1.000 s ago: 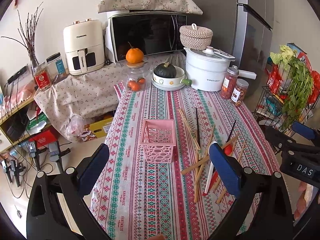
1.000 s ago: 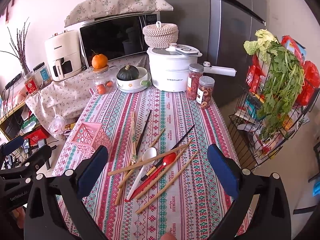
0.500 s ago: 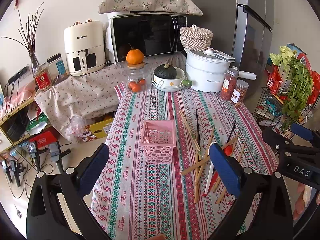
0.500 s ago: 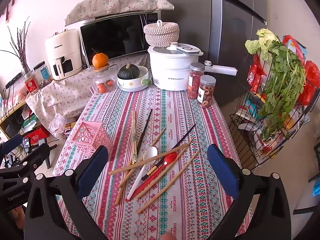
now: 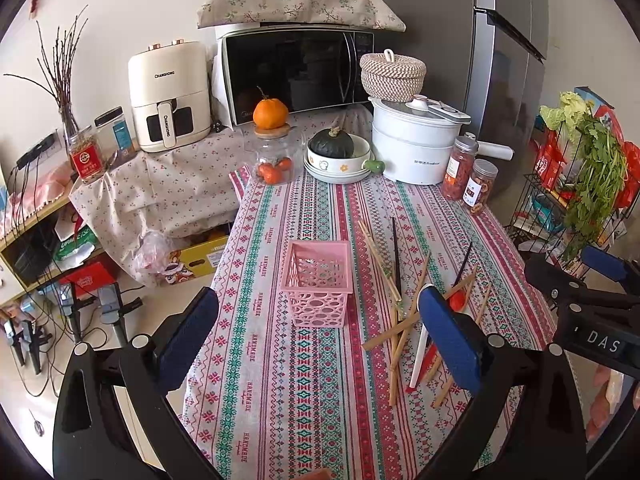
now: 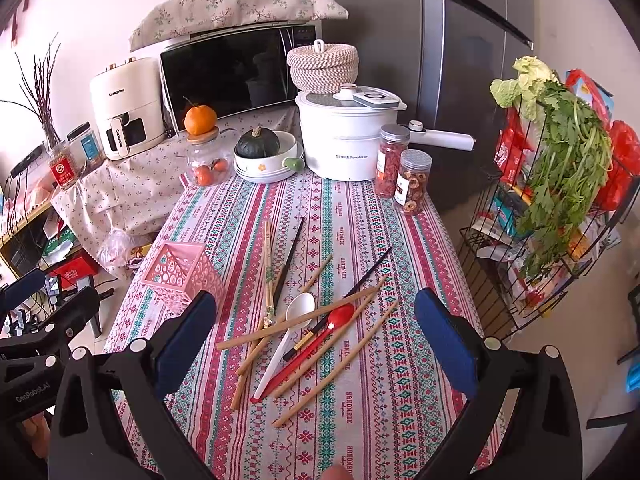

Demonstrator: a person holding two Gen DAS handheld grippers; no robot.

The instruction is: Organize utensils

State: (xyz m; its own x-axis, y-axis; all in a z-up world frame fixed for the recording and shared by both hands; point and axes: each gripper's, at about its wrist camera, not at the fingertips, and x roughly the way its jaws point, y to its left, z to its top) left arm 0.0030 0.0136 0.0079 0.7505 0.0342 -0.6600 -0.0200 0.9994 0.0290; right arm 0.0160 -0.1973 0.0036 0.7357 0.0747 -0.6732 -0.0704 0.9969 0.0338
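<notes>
A pink plastic basket (image 5: 318, 282) stands empty on the striped tablecloth; it also shows in the right wrist view (image 6: 182, 274). To its right lies a loose pile of wooden chopsticks (image 6: 298, 322), black chopsticks (image 6: 289, 262), a white spoon (image 6: 290, 330) and a red spoon (image 6: 322, 338). My left gripper (image 5: 318, 338) is open and empty, just in front of the basket. My right gripper (image 6: 316, 338) is open and empty, above the pile. In the left wrist view the pile (image 5: 400, 320) is partly hidden by my right fingertip.
At the table's back stand a glass jar with oranges (image 6: 206, 160), a bowl with a squash (image 6: 266, 158), a white pot (image 6: 344, 138) and two snack jars (image 6: 402, 174). A wire rack with greens (image 6: 556, 184) stands to the right.
Both grippers have eased slightly forward over the table. Nothing on the table has moved.
</notes>
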